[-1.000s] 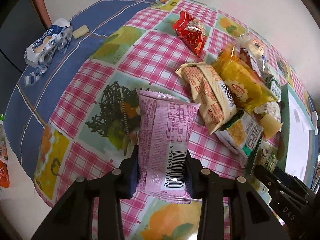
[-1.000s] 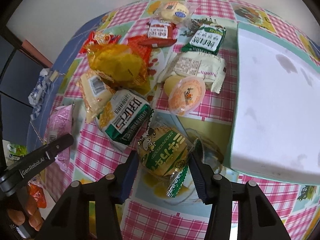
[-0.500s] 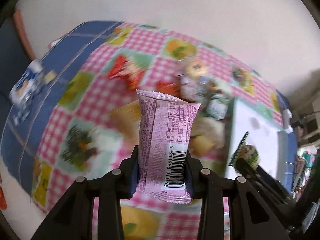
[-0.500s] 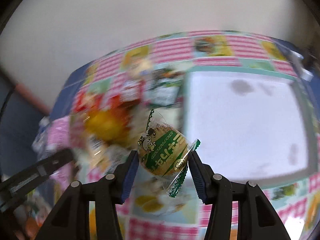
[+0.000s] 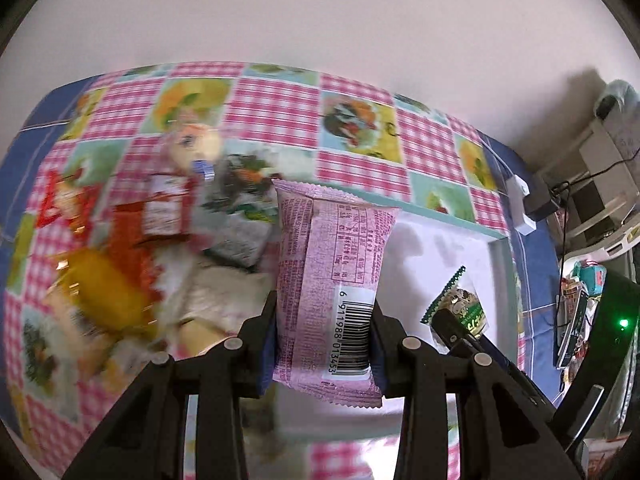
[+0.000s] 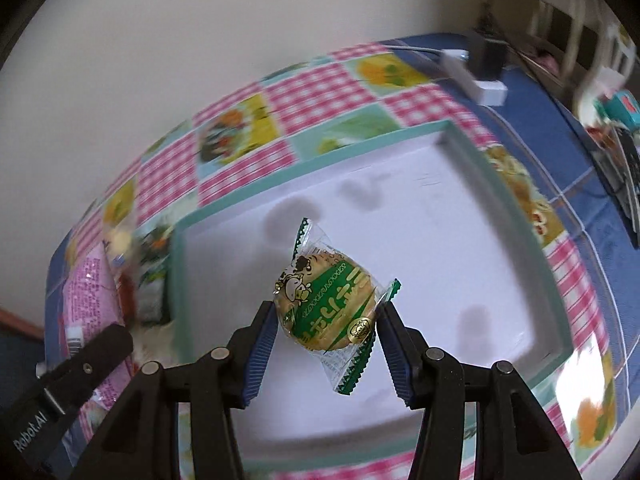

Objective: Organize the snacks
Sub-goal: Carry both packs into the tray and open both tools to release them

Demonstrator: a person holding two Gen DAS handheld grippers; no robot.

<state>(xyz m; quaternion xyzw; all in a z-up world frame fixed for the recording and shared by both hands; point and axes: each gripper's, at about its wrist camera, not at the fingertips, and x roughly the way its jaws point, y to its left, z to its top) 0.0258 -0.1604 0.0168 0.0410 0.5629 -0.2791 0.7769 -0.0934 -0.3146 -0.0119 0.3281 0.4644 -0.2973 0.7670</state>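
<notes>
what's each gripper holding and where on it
The left gripper pinches the pink snack packet near its lower, barcode end. The right gripper grips the green-wrapped round biscuit across its sides.

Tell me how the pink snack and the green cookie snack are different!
The pink packet is a long rectangle; the green cookie packet is round with a clear wrapper. The pink packet shows a barcode; the green one shows a little cow picture. The left gripper holds the pink one, the right gripper the green one. Both are pinched between fingers, held up near the white tray.
</notes>
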